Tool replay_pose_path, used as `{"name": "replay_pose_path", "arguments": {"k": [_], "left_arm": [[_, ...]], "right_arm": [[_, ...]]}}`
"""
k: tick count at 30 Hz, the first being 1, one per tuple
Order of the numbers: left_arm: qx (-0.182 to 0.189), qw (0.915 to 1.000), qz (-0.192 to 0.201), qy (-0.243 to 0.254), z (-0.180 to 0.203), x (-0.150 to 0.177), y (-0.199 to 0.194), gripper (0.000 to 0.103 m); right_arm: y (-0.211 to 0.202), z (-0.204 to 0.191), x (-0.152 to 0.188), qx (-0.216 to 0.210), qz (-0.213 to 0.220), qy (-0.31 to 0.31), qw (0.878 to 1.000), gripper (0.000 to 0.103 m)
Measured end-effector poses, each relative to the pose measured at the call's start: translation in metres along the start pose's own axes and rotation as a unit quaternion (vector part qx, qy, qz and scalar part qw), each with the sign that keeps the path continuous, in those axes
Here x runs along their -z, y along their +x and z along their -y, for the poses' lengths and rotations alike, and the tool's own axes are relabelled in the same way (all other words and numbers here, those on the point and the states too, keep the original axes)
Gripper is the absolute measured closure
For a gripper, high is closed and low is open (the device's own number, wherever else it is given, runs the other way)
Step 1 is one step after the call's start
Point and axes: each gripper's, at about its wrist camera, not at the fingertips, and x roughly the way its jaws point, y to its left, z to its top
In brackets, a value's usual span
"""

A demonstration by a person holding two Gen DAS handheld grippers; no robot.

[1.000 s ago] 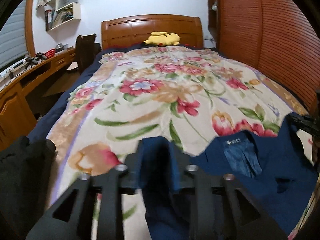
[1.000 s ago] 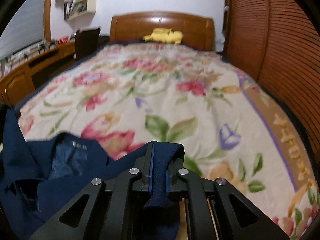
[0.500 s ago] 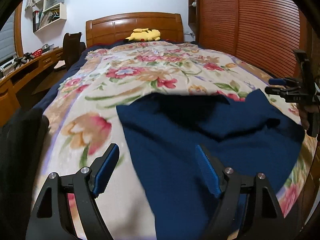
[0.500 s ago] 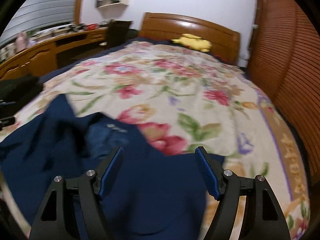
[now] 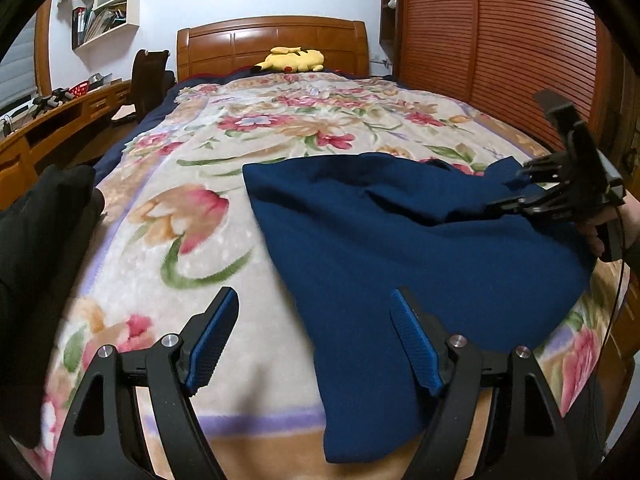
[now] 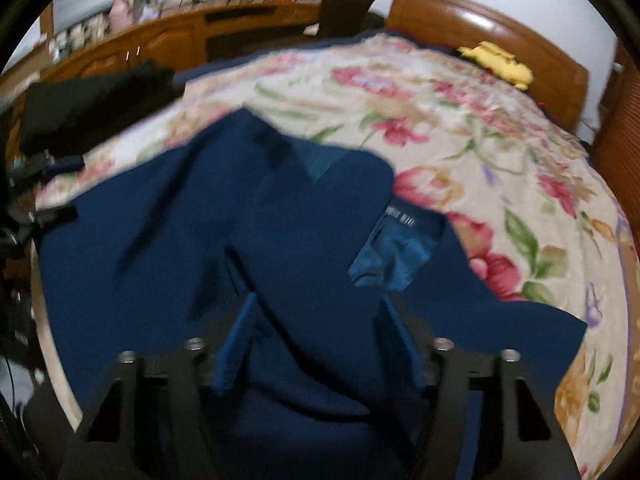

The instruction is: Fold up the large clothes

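The bed (image 5: 192, 208) carries a floral blanket. A navy garment (image 5: 380, 240) lies spread at the bed's near edge, towards its right corner. Left tongs (image 5: 314, 338): jaws wide apart, gripping nothing, one blue pad over the garment's edge. Right tongs (image 6: 318, 344): jaws have just been narrowing, a fold of garment between them; grip undeterminable through blur.

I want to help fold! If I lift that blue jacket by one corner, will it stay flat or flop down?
It will probably flop. The jacket already lies in soft folds and wrinkles on the blanket, so the cloth bends easily. It looks thick and covers much of the bed's near end, so it may feel heavy for one hand. The shiny lining might be slippery.
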Motion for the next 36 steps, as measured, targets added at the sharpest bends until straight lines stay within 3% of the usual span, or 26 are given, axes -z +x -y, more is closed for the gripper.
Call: {"name": "replay_pose_path", "arguments": {"k": [1, 3, 8, 14, 17, 20, 23, 25, 27, 32, 36], "left_arm": [[0.001, 1.0, 0.0, 0.0, -0.001, 0.0, 0.0, 0.024], [0.002, 1.0, 0.002, 0.0, 0.0, 0.001, 0.0, 0.024], [0.003, 1.0, 0.004, 0.001, 0.002, 0.001, 0.0, 0.024], [-0.002, 1.0, 0.007, 0.004, 0.008, 0.001, -0.003, 0.024], [-0.001, 1.0, 0.009, 0.0, 0.01, 0.0, -0.006, 0.024], [0.002, 0.9999, 0.011, -0.003, 0.013, 0.0, -0.009, 0.024], [0.007, 0.9999, 0.013, 0.0, 0.018, 0.002, -0.01, 0.024], [0.011, 0.9998, 0.015, 0.002, 0.022, 0.002, -0.01, 0.024], [0.014, 0.9998, 0.017, 0.004, 0.026, 0.002, -0.009, 0.024], [0.017, 0.9996, 0.02, 0.006, 0.032, 0.003, -0.007, 0.024], [0.019, 0.9997, 0.016, 0.0, 0.032, 0.006, -0.005, 0.024]], "right_arm": [[0.006, -0.001, -0.001, 0.002, -0.013, -0.011, 1.0, 0.079], [0.017, -0.003, -0.009, 0.017, -0.026, -0.033, 0.999, 0.095], [0.026, 0.011, -0.04, 0.079, 0.008, -0.03, 0.996, 0.098], [0.032, 0.014, -0.086, 0.169, 0.08, -0.028, 0.982, 0.099], [0.05, 0.01, -0.098, 0.202, 0.071, -0.046, 0.976, 0.099], [0.069, 0.011, -0.099, 0.194, 0.047, -0.032, 0.979, 0.098], [0.062, 0.021, -0.098, 0.139, 0.041, 0.008, 0.989, 0.084], [0.043, 0.034, -0.097, 0.138, 0.066, 0.025, 0.988, 0.052], [0.025, 0.05, -0.092, 0.134, 0.087, 0.047, 0.986, 0.031], [-0.002, 0.097, -0.057, 0.164, 0.08, 0.105, 0.978, 0.029], [0.016, 0.133, -0.025, 0.166, 0.037, 0.149, 0.974, 0.029]]}}
